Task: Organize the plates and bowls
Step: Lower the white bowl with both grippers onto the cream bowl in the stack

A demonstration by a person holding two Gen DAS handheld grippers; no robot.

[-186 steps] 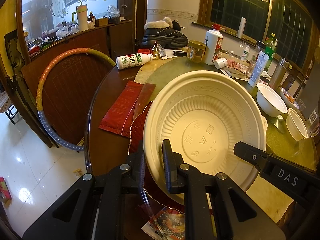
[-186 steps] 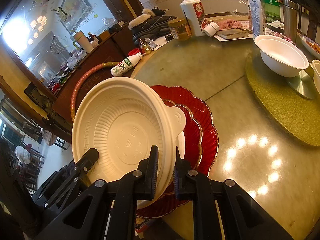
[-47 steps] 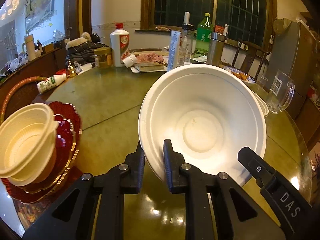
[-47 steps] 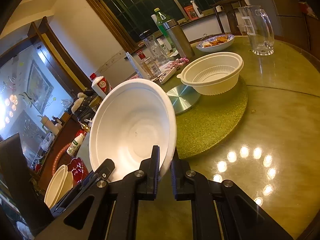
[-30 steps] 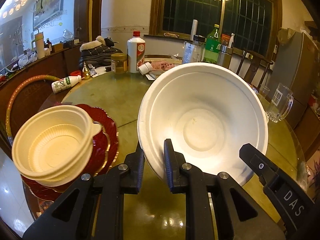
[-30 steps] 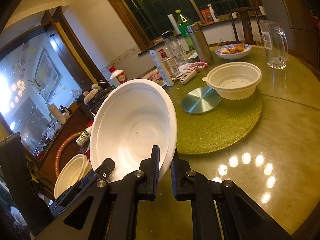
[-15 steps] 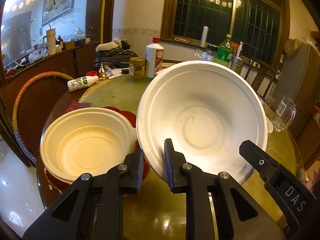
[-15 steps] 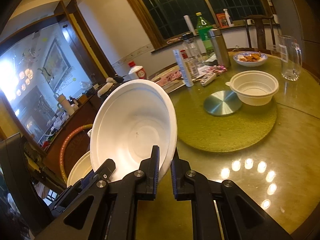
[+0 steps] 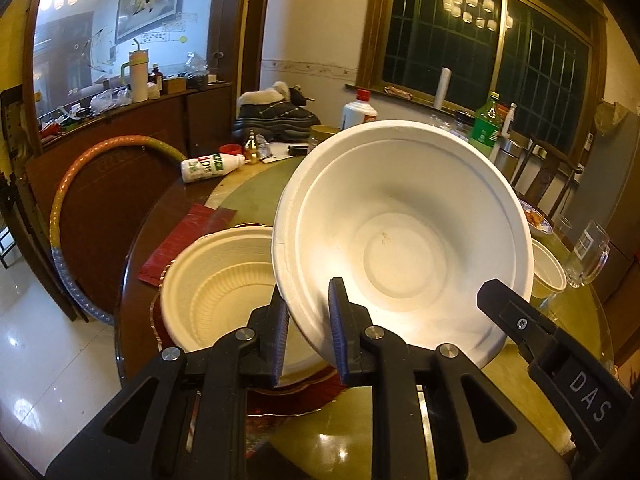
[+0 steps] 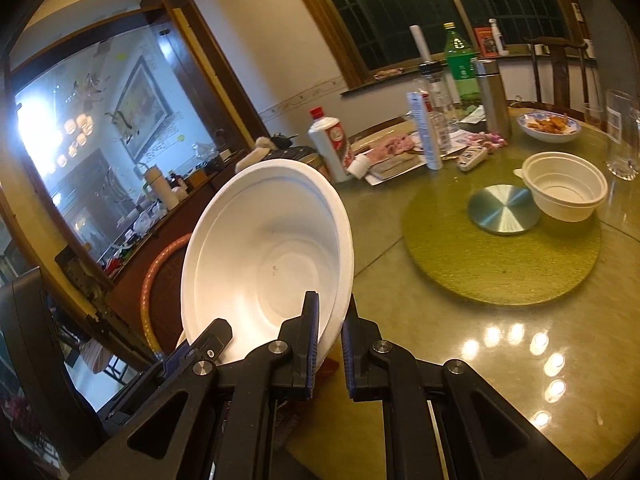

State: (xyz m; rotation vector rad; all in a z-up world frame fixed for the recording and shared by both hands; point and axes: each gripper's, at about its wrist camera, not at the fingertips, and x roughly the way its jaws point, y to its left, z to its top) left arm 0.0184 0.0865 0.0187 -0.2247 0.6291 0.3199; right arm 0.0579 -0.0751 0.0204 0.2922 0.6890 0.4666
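Note:
A large white bowl (image 9: 400,248) hangs tilted in the air, held at two spots on its rim. My left gripper (image 9: 308,298) is shut on the near-left rim. My right gripper (image 10: 331,308) is shut on the bowl's (image 10: 272,260) right rim, and one of its fingers (image 9: 504,300) shows in the left wrist view. Below and to the left, a cream ribbed bowl (image 9: 224,292) sits on stacked red plates (image 9: 288,394) at the table's edge. The white bowl's left rim overlaps the cream bowl in this view. A smaller cream bowl (image 10: 564,188) stands on the round green mat (image 10: 500,268).
A steel disc (image 10: 502,208) lies on the mat beside the small bowl. Bottles, a white liquor bottle (image 10: 330,140), a glass mug (image 10: 622,140) and a dish of food (image 10: 548,126) crowd the far side. A red packet (image 9: 188,236) and a hoop (image 9: 80,184) lie to the left.
Both grippers have carried the white bowl leftward and slightly up, so it now hangs over the right side of the cream bowl and red plates. Both grips are unchanged.

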